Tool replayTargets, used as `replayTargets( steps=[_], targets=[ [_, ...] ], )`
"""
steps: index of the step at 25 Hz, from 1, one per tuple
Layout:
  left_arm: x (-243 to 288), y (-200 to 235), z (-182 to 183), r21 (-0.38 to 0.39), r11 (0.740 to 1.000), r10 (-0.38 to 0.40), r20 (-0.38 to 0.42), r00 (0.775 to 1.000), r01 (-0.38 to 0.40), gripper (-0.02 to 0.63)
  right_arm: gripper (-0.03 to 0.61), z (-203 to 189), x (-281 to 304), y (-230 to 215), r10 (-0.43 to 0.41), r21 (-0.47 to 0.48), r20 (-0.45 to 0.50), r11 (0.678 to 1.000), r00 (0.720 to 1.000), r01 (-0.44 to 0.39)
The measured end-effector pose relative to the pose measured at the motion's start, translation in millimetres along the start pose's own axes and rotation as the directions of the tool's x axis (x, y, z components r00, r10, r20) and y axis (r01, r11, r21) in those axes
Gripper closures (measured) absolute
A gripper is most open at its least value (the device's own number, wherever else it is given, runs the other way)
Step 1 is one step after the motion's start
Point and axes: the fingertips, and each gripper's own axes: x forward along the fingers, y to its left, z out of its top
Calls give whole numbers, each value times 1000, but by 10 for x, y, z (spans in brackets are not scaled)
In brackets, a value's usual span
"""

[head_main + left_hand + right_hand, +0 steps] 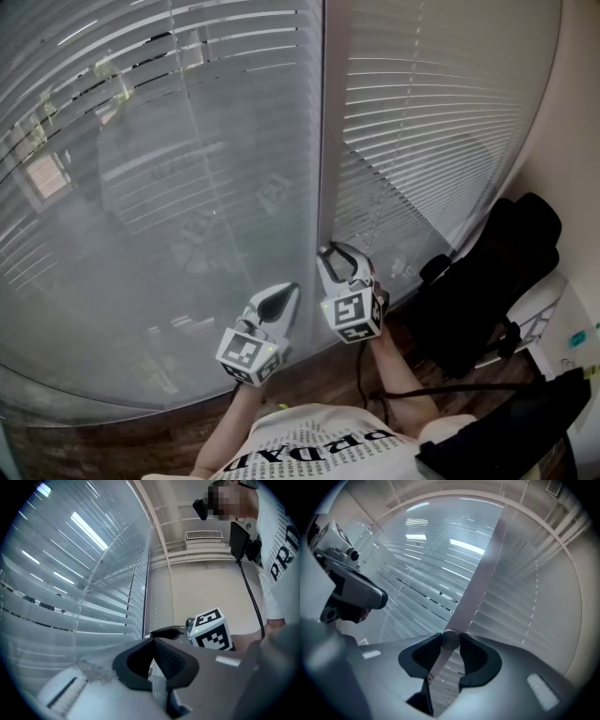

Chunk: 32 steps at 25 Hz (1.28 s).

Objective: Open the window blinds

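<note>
Two slatted blinds cover the window: the left blind (169, 187) and the right blind (431, 122), with a pale upright frame post (326, 141) between them. My right gripper (339, 258) points level at that post. In the right gripper view the right gripper (450, 645) is shut on a thin blind wand (449, 639), whose rounded part sits between the pads. My left gripper (281, 298) hangs lower left of it, shut, with its tips together (153, 641) and nothing between them. A clear wand (83, 606) hangs in front of the left blind, apart from both grippers.
A black chair (487, 281) stands at the right, close to the right blind. A dark bag or case (506, 436) lies at the bottom right. Wooden floor (84, 441) shows under the window. A cable (450, 386) runs from the right gripper toward the right.
</note>
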Motion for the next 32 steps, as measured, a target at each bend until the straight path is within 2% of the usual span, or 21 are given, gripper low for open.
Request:
replayTargets(
  steps=[7, 16, 22, 28, 30, 32],
  targets=[
    [8, 38, -47, -1, 1000, -3, 1, 1000, 3, 621, 445, -11, 0, -7, -4, 47, 16, 999, 1000, 4],
    [19, 44, -23, -7, 1000, -4, -4, 1000, 4, 621, 445, -29, -1, -34, -2, 253, 54, 967, 999, -11],
    [2, 58, -77, 0, 1000, -16, 1, 1000, 16, 621, 445, -55, 1, -73, -12, 439, 93, 898, 996, -31],
    [-6, 71, -76, -2, 1000, -10, -6, 1000, 10, 621, 445, -82, 0, -83, -17, 611, 125, 789, 992, -64],
    [-3, 74, -81, -2, 1000, -12, -5, 1000, 12, 621, 445, -83, 4, -88, -17, 630, 129, 773, 992, -68],
    [0, 74, -92, -4, 1000, -14, -6, 1000, 14, 621, 445, -81, 9, -89, -18, 630, 130, 773, 991, -68]
  ],
)
